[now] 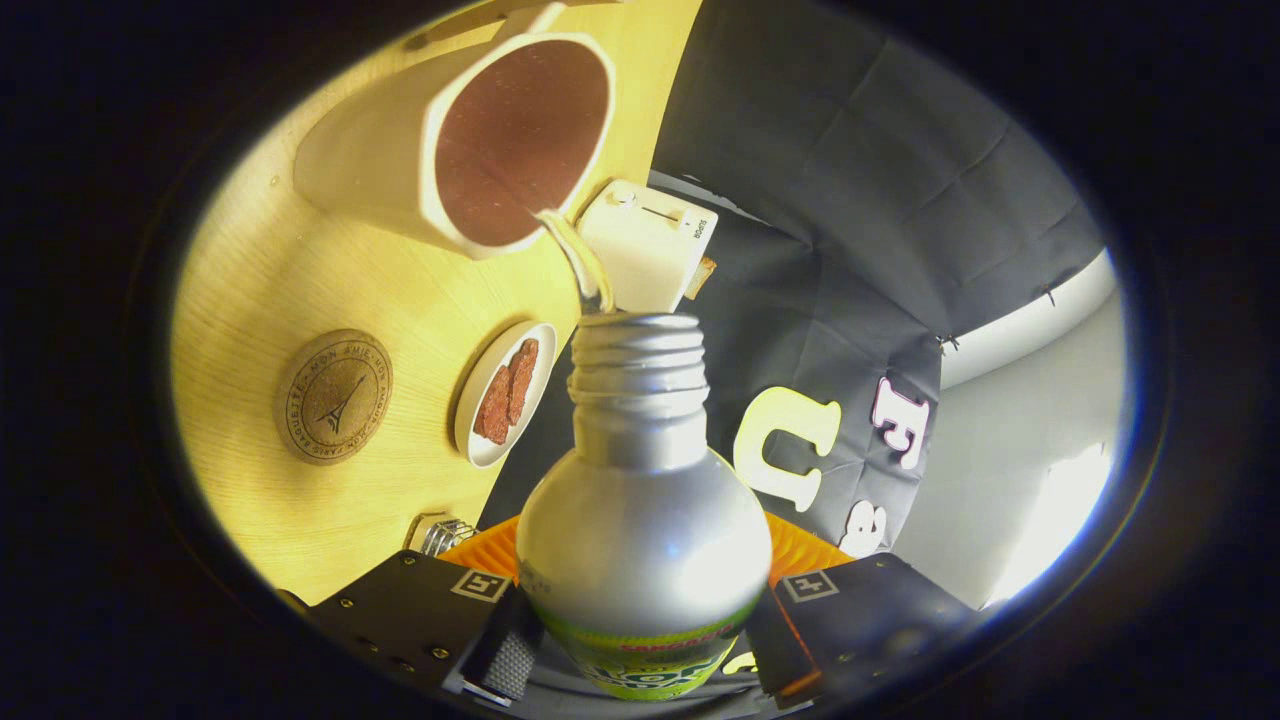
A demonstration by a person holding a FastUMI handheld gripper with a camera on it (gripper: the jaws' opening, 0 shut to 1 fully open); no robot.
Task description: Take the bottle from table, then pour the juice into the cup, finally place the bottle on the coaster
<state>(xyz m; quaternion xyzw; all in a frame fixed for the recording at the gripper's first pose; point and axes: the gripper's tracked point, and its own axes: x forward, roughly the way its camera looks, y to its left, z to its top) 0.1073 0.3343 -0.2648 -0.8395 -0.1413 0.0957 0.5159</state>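
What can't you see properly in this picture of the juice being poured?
- Gripper view: the bottle is held between the gripper fingers; its bottom is cut off by the picture edge.
- How full the cup is: its tilted mouth shows only the dark inside.
- The white appliance is partly hidden behind the bottle neck and the stream.
- The print on the coaster is too small.
- The food on the small plate is too blurry to name.

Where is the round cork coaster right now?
In the gripper view, the cork coaster lies bare on the wooden table, beside the small plate and below the cup, off to the side of the held bottle.
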